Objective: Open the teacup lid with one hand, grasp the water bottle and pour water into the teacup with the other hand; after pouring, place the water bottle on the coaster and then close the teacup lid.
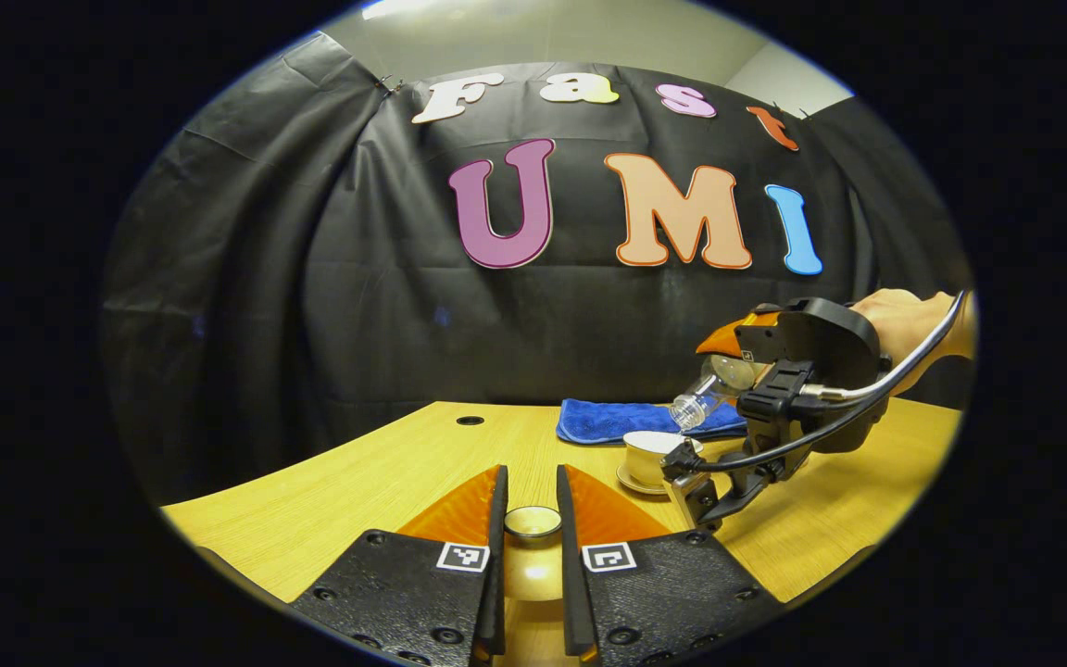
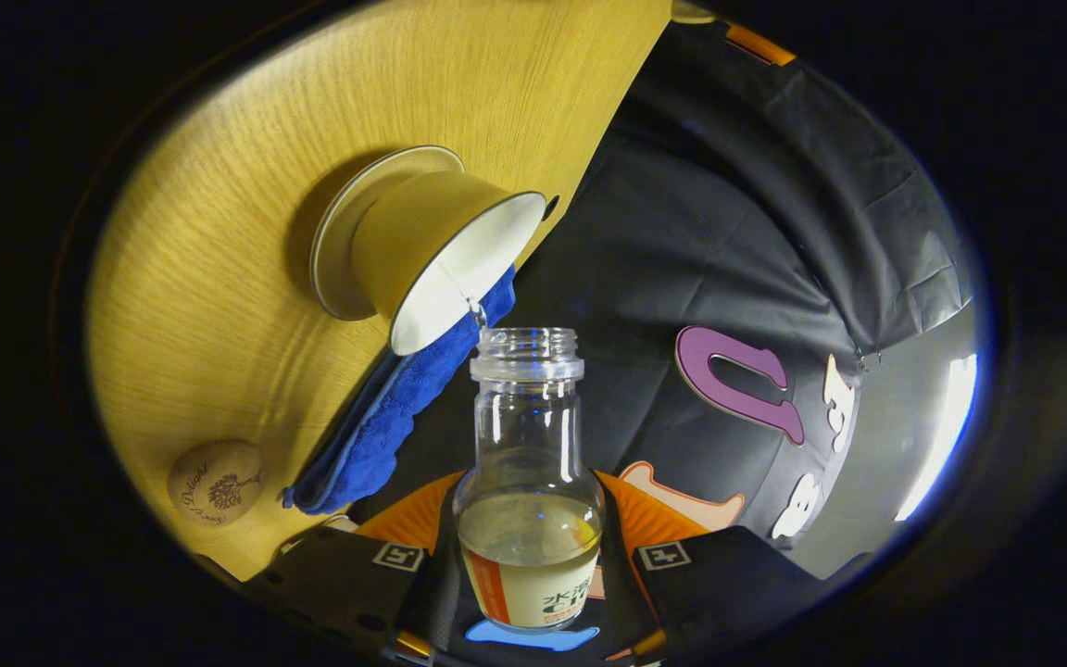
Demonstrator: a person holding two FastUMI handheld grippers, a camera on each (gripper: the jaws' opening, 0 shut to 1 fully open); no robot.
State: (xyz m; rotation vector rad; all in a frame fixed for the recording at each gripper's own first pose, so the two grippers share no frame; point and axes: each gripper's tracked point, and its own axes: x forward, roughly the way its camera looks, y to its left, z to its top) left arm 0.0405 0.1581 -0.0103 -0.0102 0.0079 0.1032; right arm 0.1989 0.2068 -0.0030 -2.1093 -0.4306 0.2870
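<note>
The bottle (image 2: 529, 482) is being gripped, tilted over the cup (image 2: 432, 264), by the right gripper (image 2: 530, 556); the lid (image 1: 533, 522) is being clamped by the left gripper (image 1: 532, 519).

Lower-left wooden tabletop (image 1: 348, 472) bare, passable; right-centre crowded by white teacup on saucer (image 1: 649, 456), folded blue cloth (image 1: 608, 419) just behind, right gripper (image 1: 728, 371) overhead.

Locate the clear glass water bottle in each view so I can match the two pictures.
Left gripper view: the clear glass water bottle sits right of centre, tilted mouth-down over the cream teacup, held by the right gripper.
Right gripper view: it stands bottom centre between that gripper's fingers, mouth toward the teacup.
Shared landmark: the blue cloth beside the teacup.
</note>
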